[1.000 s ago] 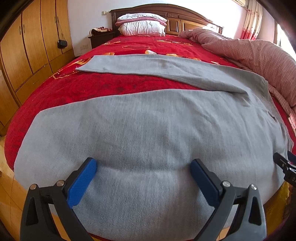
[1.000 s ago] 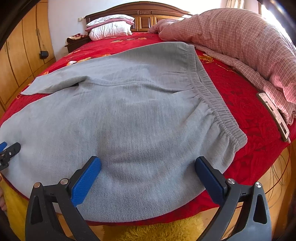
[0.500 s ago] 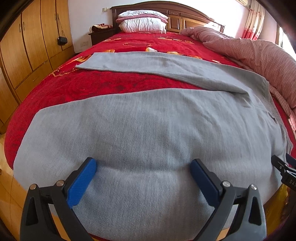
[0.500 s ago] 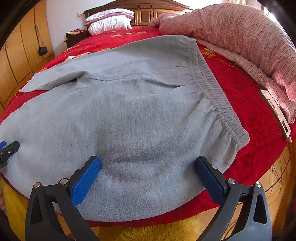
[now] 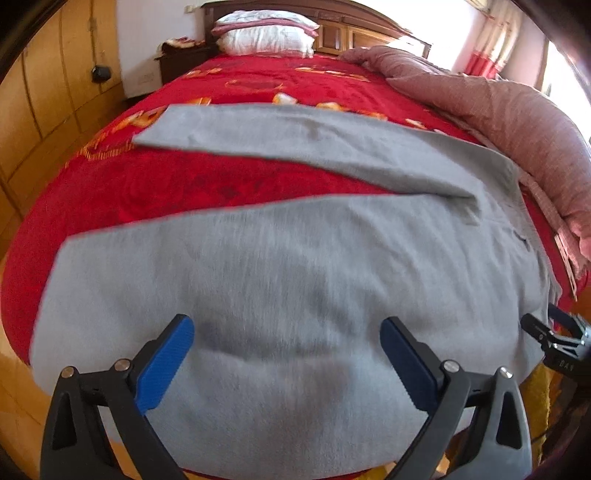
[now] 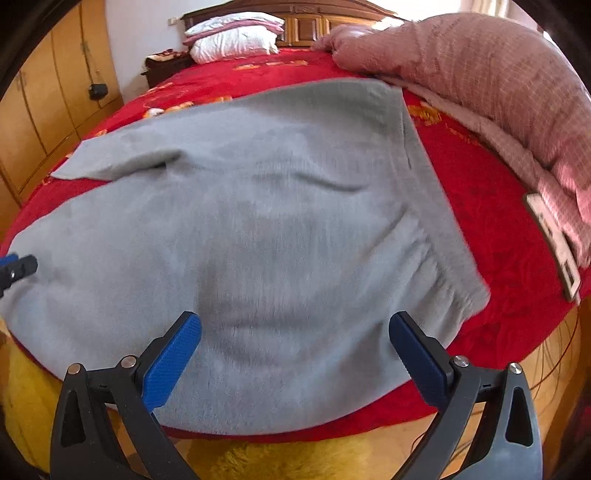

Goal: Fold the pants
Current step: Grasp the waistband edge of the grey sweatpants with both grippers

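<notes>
Flanking the grey pants (image 6: 280,206), a pink quilt (image 6: 480,81) crowds the bed (image 6: 491,206).

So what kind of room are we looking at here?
Almost certainly a home bedroom: a bed with a red cover, pillows stacked against a wooden headboard, and a wardrobe along one wall. Grey pants lie spread on the bed.
</notes>
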`<state>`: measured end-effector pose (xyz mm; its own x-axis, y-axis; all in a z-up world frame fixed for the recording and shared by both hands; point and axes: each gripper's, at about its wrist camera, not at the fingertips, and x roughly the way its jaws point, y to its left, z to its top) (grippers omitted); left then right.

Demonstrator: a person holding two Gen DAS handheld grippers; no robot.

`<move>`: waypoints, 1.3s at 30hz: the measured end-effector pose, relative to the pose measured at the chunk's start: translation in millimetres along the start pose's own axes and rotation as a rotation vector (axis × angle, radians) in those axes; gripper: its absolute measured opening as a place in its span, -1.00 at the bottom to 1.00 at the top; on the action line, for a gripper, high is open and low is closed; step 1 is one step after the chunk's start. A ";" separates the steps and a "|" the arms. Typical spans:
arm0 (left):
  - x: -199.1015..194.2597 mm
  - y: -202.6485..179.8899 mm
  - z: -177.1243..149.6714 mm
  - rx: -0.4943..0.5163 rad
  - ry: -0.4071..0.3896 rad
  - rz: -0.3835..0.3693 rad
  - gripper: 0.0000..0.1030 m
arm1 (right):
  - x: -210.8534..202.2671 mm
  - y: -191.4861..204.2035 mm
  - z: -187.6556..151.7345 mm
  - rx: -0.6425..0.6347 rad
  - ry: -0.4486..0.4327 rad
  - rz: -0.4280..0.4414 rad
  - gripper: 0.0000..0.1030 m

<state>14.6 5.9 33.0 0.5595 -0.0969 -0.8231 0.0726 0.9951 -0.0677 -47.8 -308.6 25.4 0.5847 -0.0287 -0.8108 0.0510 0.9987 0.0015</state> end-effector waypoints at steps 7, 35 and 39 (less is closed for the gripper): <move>0.7 -2.5 61.9 0.077 0.009 -0.016 0.99 | 0.8 -16.7 50.8 -0.065 0.013 0.025 1.00; 187.7 9.9 273.4 0.493 0.173 0.017 0.91 | 147.6 -48.3 234.6 -0.146 0.138 0.027 0.75; 213.9 18.1 278.6 0.501 0.218 -0.039 0.92 | 166.6 -45.3 232.1 -0.158 0.186 0.037 0.59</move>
<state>365.6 -3.0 12.7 0.3679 -0.0737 -0.9269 0.5043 0.8534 0.1323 235.2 -368.4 26.1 0.4241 0.0020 -0.9056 -0.1040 0.9935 -0.0465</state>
